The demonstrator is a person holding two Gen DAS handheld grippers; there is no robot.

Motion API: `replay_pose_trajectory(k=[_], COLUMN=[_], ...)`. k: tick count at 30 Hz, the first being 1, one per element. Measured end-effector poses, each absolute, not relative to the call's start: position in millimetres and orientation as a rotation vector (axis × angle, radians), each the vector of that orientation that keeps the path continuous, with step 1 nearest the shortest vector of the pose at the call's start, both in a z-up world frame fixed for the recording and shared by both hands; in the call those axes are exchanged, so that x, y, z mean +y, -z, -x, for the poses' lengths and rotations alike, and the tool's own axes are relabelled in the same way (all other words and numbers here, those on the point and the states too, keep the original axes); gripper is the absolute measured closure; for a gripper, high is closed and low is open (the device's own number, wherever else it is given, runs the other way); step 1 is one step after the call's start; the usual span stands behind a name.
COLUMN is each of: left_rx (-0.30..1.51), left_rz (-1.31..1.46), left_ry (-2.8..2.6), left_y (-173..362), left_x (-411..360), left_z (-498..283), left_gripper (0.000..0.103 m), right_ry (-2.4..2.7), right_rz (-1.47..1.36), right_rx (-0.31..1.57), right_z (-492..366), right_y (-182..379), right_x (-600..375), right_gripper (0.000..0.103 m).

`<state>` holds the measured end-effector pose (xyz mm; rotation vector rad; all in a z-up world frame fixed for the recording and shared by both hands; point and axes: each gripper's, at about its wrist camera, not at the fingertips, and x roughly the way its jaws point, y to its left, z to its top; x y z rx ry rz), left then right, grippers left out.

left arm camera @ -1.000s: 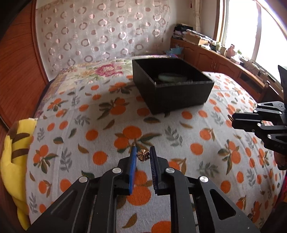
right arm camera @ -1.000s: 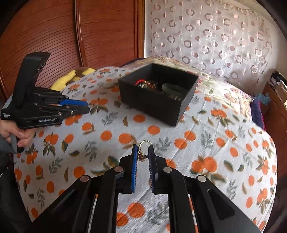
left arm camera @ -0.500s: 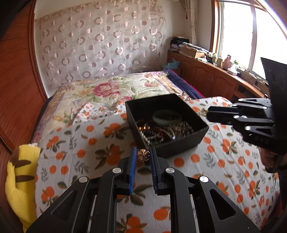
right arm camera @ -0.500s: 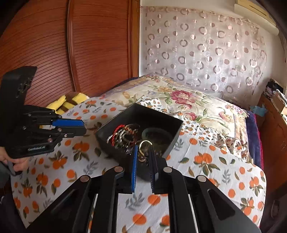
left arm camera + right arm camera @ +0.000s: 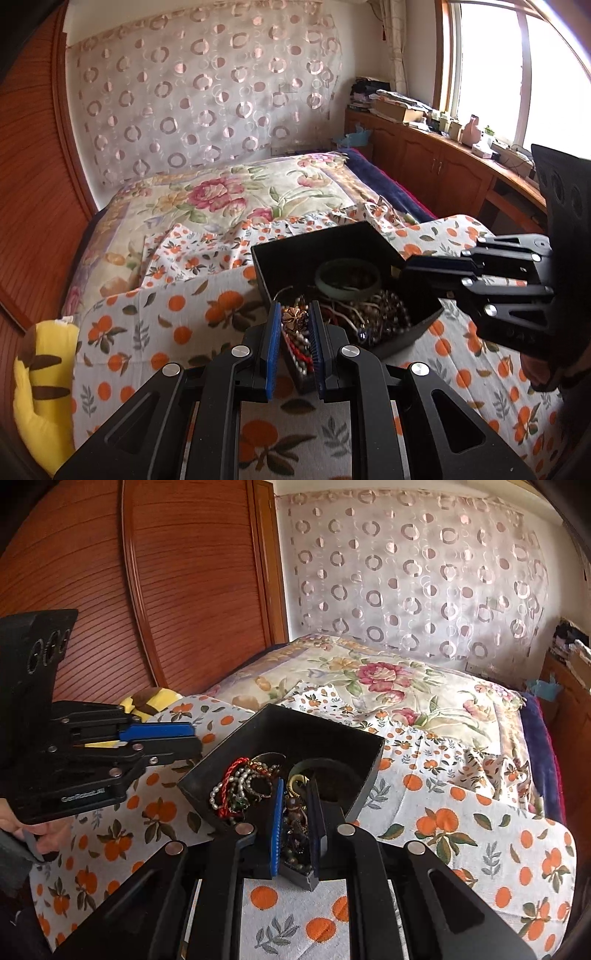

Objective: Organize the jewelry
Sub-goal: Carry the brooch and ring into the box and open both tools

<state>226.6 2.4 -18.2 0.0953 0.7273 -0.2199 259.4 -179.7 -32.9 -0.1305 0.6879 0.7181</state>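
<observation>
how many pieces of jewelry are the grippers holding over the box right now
2. The left gripper pinches a small bronze flower-shaped piece; the right gripper pinches a thin gold ring-shaped piece, both above the black square box.

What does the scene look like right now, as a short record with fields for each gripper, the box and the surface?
left gripper: shut on a flower-shaped ornament, above the box's near edge
right gripper: shut on a gold ring, over the box
box: black, open, holds a green bangle and tangled beads
surface: orange-print bedspread
</observation>
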Motion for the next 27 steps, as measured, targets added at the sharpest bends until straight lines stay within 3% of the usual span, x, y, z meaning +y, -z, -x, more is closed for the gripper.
replay_pose_trajectory(k=[24, 27], left_rx=[0.743, 0.741], left_rz=[-0.118, -0.113], left_ry=[0.203, 0.201], left_y=[25.2, 24.6], left_x=[-22.0, -21.6], left_z=[-284.0, -283.4], left_gripper=[0.089, 0.079], right_ry=[-0.639, -0.633], right_rz=[0.121, 0.128], right_rx=[0.676, 0.673], right_z=[-261.2, -258.5], right_y=[23.7, 18.6], right_x=[-200.7, -201.8], right_gripper=[0.088, 0.088])
